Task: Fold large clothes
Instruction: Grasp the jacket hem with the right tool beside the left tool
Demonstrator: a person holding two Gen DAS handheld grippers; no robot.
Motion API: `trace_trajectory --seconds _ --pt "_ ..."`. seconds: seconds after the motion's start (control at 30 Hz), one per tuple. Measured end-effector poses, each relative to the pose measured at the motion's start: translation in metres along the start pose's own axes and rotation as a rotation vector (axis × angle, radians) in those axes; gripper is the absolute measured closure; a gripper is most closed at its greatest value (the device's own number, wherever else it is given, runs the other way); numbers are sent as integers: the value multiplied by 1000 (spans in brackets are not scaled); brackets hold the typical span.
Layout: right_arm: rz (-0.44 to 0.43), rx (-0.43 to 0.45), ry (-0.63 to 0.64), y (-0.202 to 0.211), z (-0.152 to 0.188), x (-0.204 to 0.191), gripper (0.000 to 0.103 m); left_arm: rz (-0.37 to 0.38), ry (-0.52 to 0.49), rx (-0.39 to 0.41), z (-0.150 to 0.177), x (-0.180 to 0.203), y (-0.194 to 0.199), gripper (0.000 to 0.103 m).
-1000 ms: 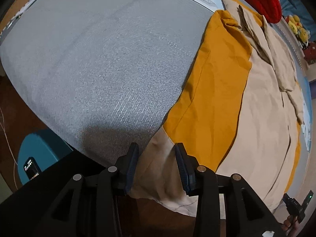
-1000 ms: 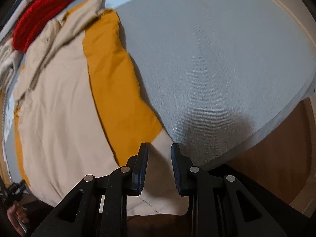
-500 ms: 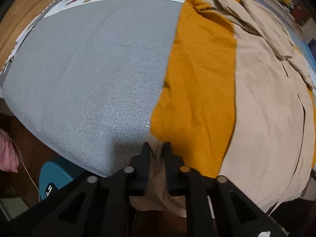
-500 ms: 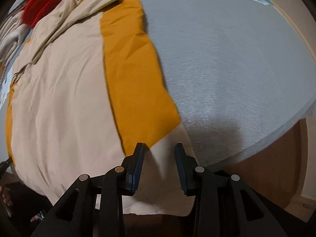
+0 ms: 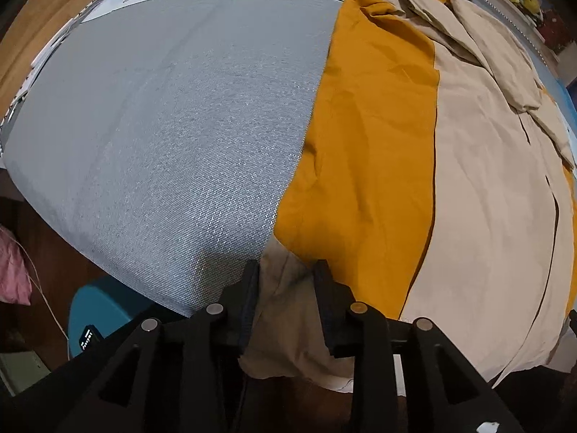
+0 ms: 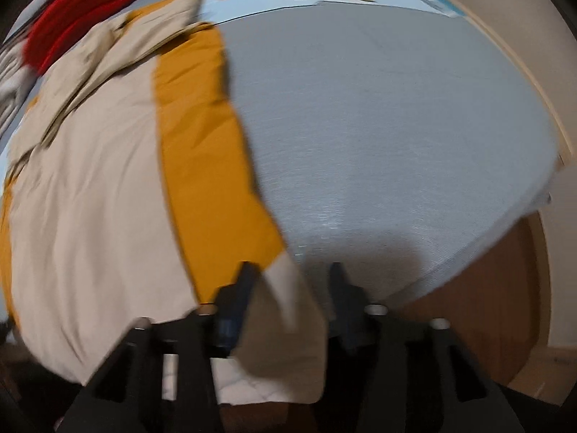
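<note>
we note the bed (image 5: 162, 126), covered in a grey textured sheet, as the largest surface in both wrist views; its near edge curves across the lower frame. next, the beige and mustard garment (image 5: 487, 198) lies spread flat on the bed, on the right of the left wrist view and the left of the right wrist view (image 6: 90, 198), its mustard panel bordering the bare grey sheet and its beige hem hanging over the near edge. a red item (image 6: 79, 11) sits past the garment's far end. a teal object (image 5: 97, 310) shows below the bed edge. left gripper (image 5: 286, 274): fingers apart and opening, the beige hem corner between them. right gripper (image 6: 290, 274): frame blurred, fingers apart and opening, beige hem between them, not pinched.
</note>
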State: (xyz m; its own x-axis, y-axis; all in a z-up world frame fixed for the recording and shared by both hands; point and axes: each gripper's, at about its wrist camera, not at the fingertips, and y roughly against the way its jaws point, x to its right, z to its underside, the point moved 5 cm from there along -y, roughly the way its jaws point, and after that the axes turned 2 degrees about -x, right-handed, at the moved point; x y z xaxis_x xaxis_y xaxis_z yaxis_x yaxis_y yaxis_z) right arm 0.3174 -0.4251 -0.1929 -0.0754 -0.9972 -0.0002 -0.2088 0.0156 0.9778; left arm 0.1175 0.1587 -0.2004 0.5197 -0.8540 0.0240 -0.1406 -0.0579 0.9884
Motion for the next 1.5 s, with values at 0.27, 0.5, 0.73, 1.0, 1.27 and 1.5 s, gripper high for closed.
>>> trace_trajectory --seconds 0.27,0.5,0.73,1.0,1.27,1.5 --pt "-11 -76 92 -18 7 -14 53 -5 -7 2 -2 10 1 74" --pt "-71 -84 63 -15 3 -13 51 3 -6 -2 -5 1 -1 74" --pt "-59 -86 102 -20 4 -8 49 -7 -11 1 -5 2 -2 74" --pt "-107 -67 130 -13 11 -16 88 -5 -41 0 -2 9 3 87" --pt "-73 -77 142 -13 17 -20 83 -30 -78 1 -1 18 -2 85" --pt "-72 -43 177 -9 14 -28 95 -50 -132 51 4 30 12 99"
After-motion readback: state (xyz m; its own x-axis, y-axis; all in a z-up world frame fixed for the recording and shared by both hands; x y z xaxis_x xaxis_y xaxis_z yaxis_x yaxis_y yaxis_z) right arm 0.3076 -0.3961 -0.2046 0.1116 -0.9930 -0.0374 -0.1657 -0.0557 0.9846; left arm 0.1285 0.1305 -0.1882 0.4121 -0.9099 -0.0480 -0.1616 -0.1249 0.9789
